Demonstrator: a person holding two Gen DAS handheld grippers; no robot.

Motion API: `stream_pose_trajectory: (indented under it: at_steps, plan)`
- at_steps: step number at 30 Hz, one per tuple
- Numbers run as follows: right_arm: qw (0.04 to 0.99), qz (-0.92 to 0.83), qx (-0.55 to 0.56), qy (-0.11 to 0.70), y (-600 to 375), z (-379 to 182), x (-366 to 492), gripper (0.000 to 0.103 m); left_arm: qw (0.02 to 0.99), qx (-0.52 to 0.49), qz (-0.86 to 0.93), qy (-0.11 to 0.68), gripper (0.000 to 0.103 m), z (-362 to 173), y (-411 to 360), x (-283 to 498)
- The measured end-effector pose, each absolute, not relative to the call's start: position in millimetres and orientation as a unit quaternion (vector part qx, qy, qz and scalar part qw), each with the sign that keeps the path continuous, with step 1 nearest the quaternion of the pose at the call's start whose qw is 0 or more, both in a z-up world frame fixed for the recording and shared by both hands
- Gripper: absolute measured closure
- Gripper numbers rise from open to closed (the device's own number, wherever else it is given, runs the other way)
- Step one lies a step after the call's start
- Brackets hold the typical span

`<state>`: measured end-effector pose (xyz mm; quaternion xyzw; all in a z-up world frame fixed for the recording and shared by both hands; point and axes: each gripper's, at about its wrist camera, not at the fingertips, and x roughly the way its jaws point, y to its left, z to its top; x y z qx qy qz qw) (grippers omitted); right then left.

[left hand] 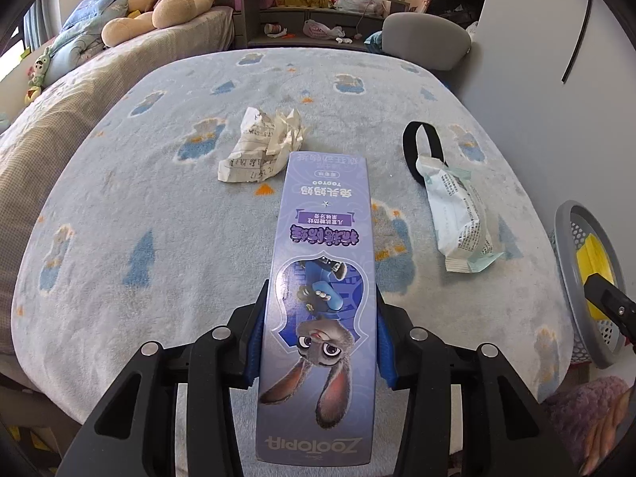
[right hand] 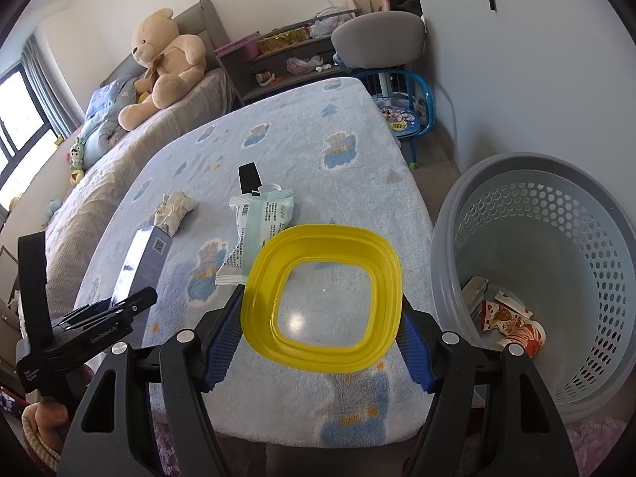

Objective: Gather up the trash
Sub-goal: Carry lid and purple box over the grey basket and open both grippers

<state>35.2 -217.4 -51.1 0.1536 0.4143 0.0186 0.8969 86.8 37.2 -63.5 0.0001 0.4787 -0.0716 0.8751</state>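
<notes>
My left gripper (left hand: 321, 296) is shut on a long purple Zootopia carton (left hand: 324, 246), blue pads pressed on both its sides, held a little above the blue fleece blanket (left hand: 139, 206). The right wrist view shows the same carton (right hand: 143, 262) tilted up at the left. My right gripper (right hand: 321, 298) is shut on a yellow-rimmed lid (right hand: 330, 238) with a clear middle, near the blanket's front edge. A grey perforated basket (right hand: 536, 198) stands to its right with several wrappers (right hand: 510, 320) inside. Crumpled paper (left hand: 262, 147) and a white-green wrapper (left hand: 461, 218) lie on the blanket.
A black strap (left hand: 413, 147) loops beside the wrapper. A teddy bear (right hand: 167, 59) sits on the bed at far left. A grey chair (right hand: 377, 35), a blue child's chair (right hand: 405, 119) and a cluttered shelf (right hand: 286, 51) stand behind. A fuzzy purple sleeve (left hand: 592, 409) shows at lower right.
</notes>
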Motion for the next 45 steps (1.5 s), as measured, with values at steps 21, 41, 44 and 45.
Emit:
stream_pose_trajectory:
  at_steps: [21, 41, 44, 45]
  plan:
    - [0.915, -0.047, 0.162, 0.367, -305.0, -27.8, -20.2, 0.035, 0.889, 0.027, -0.18, 0.421, 0.06, -0.6, -77.1, 33.8]
    - [0.902, -0.131, 0.174, 0.372, -401.4, -53.3, -41.0, 0.035, 0.856, 0.085, -0.283, 0.425, 0.06, -26.7, -223.5, 34.7]
    - [0.898, -0.13, 0.192, 0.375, -411.9, -60.3, -40.2, 0.035, 0.852, 0.089, -0.289, 0.428, 0.06, -33.2, -238.4, 36.2]
    - [0.895, -0.132, 0.195, 0.378, -414.1, -62.3, -39.2, 0.035, 0.851, 0.089, -0.291, 0.428, 0.06, -35.5, -242.6, 34.8]
